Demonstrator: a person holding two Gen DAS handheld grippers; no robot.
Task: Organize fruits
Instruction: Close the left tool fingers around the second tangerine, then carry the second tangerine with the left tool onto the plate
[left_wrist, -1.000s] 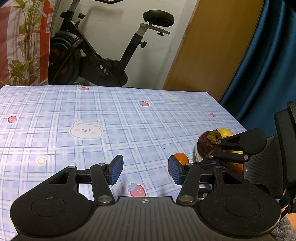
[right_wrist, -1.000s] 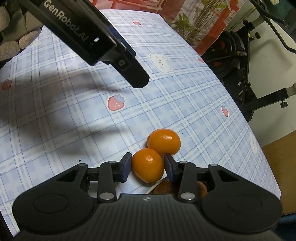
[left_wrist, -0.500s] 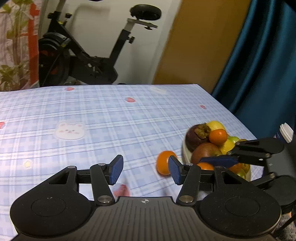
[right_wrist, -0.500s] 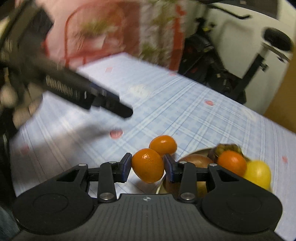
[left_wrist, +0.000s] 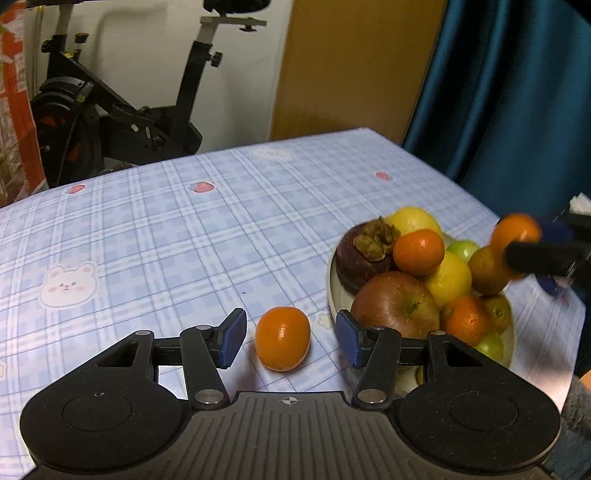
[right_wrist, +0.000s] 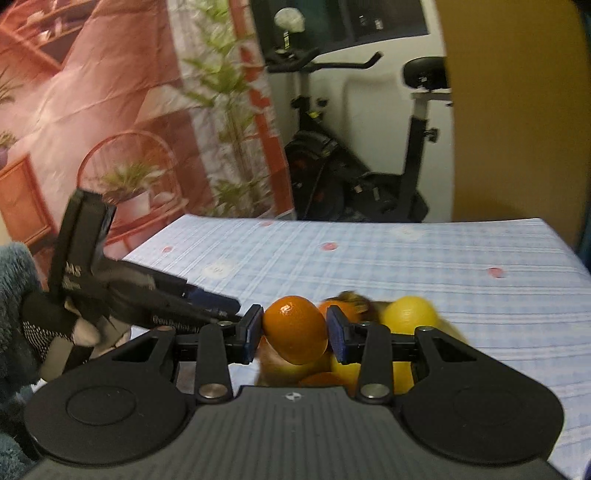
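Note:
A small orange (left_wrist: 282, 338) lies on the checked tablecloth, between the blue pads of my left gripper (left_wrist: 290, 338), which is open and clear of it on both sides. Just right of it stands a pale bowl (left_wrist: 332, 291) heaped with fruit: an apple (left_wrist: 395, 302), a mangosteen (left_wrist: 364, 251), lemons and more oranges. My right gripper (right_wrist: 295, 334) is shut on another orange (right_wrist: 295, 334) and holds it in the air over the bowl. That held orange (left_wrist: 515, 230) also shows, blurred, at the right edge of the left wrist view.
The table (left_wrist: 166, 229) stretches away to the left and back under a blue cloth printed with bears and strawberries. An exercise bike (left_wrist: 122, 110) stands behind it, beside a blue curtain (left_wrist: 509, 92). A gloved hand (right_wrist: 55, 332) holds the left gripper.
My right gripper has lifted its orange off the cloth, rolled level and carried it over the bowl. My left gripper has slid right until the loose orange sits between its pads.

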